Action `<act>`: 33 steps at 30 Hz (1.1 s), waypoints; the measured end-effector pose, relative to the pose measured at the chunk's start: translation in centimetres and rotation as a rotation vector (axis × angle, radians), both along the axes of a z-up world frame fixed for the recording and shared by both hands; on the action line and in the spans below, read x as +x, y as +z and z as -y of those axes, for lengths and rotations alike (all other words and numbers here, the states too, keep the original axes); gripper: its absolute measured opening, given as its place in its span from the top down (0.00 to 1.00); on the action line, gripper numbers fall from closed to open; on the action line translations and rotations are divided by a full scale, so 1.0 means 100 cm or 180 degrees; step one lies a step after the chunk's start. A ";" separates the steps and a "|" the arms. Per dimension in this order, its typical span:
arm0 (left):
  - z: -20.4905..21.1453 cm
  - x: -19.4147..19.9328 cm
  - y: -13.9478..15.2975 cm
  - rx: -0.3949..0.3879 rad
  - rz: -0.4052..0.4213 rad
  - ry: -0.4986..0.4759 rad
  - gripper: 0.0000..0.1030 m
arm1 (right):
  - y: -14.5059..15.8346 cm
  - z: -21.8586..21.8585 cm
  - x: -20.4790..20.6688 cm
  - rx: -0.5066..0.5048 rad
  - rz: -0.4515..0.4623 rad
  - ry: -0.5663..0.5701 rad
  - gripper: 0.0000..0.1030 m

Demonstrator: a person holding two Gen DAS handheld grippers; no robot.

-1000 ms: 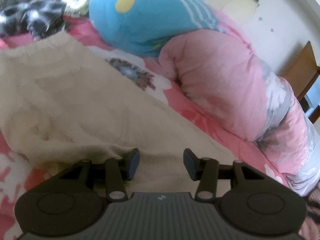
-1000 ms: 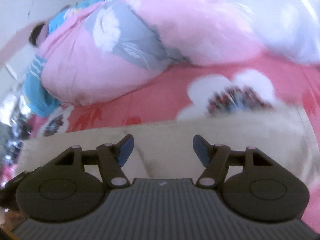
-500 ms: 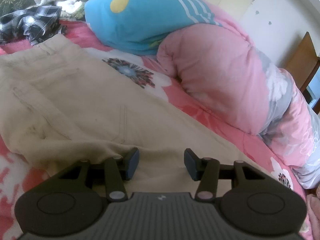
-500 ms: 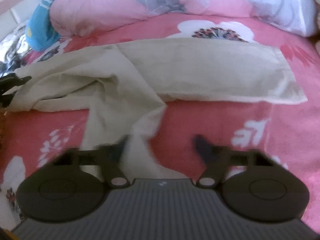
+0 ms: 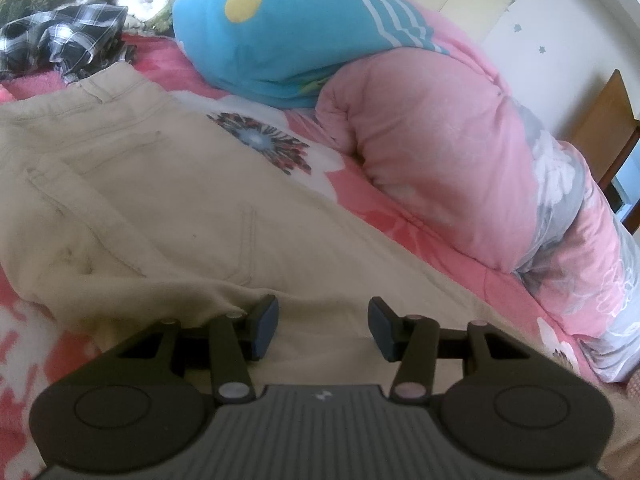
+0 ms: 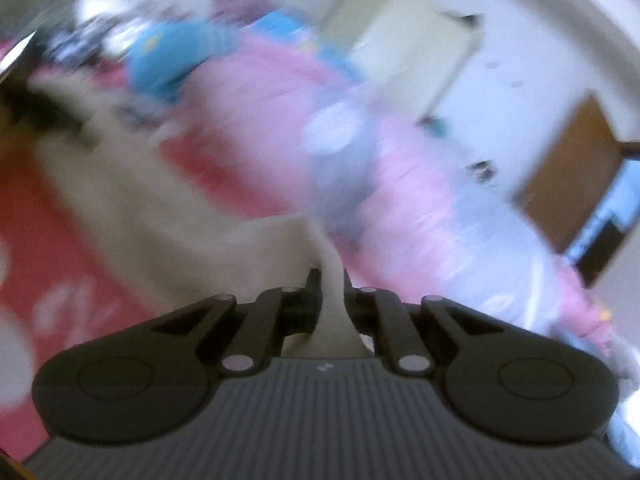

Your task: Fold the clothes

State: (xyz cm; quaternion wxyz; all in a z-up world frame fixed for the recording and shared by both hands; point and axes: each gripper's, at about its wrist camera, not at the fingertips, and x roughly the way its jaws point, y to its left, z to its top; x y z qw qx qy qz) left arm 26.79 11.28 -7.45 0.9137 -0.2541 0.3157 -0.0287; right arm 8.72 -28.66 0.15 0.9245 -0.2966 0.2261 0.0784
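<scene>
One pair of beige trousers [image 5: 168, 200] lies spread on the bed [image 5: 420, 236], beside one pink quilt [image 5: 440, 152] and one blue fish pillow [image 5: 296, 32]. There are two claws. The left claw [image 5: 322, 322] is over the trousers with its two fingers apart, and no cloth is between them. The right claw [image 6: 328, 280] has just been closing and is clamped on one fold of the beige cloth; its view is blurred.

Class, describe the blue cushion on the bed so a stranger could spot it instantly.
Start at the long rolled pink quilt lying across the red floral bedsheet. At its far end rests the bright blue plush cushion, alone in having a yellow dot and white stripes.
</scene>
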 end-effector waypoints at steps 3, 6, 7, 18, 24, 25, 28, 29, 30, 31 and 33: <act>-0.001 0.000 0.000 -0.0013 -0.0004 -0.0002 0.50 | -0.042 0.006 -0.010 -0.0087 -0.0659 -0.0070 0.90; -0.001 0.000 0.000 -0.0007 -0.0004 -0.0003 0.50 | -0.063 0.016 -0.020 0.0058 -0.1054 -0.0146 0.84; -0.001 0.000 0.000 0.0003 -0.0004 -0.0001 0.50 | -0.057 0.021 -0.022 0.0274 -0.1038 -0.0133 0.80; 0.004 0.000 -0.001 0.0025 -0.0006 0.0013 0.50 | -0.019 0.083 0.058 0.2649 -0.0633 -0.0558 0.55; 0.001 0.001 -0.002 -0.0003 -0.0012 0.0008 0.50 | -0.075 0.014 0.115 0.2345 -0.1326 -0.0534 0.82; 0.002 0.002 -0.002 0.0017 -0.0013 0.0013 0.50 | -0.083 -0.006 0.110 0.2258 -0.1385 -0.0336 0.82; 0.005 0.001 -0.002 0.0071 -0.0005 0.0005 0.50 | -0.103 -0.068 0.090 0.1684 -0.1457 0.0238 0.81; 0.005 0.001 -0.002 0.0085 -0.0002 -0.0002 0.50 | -0.108 -0.086 0.084 0.1443 -0.1412 0.0369 0.81; 0.005 0.001 -0.002 0.0083 -0.0001 -0.0007 0.50 | -0.110 -0.101 0.076 0.1151 -0.1270 0.0446 0.81; 0.004 0.001 -0.002 0.0064 -0.0002 -0.0009 0.50 | -0.109 -0.110 0.071 0.0945 -0.1161 0.0497 0.81; 0.003 0.001 -0.003 0.0043 -0.0004 -0.0005 0.50 | -0.092 -0.105 0.068 0.1114 -0.1101 0.0520 0.82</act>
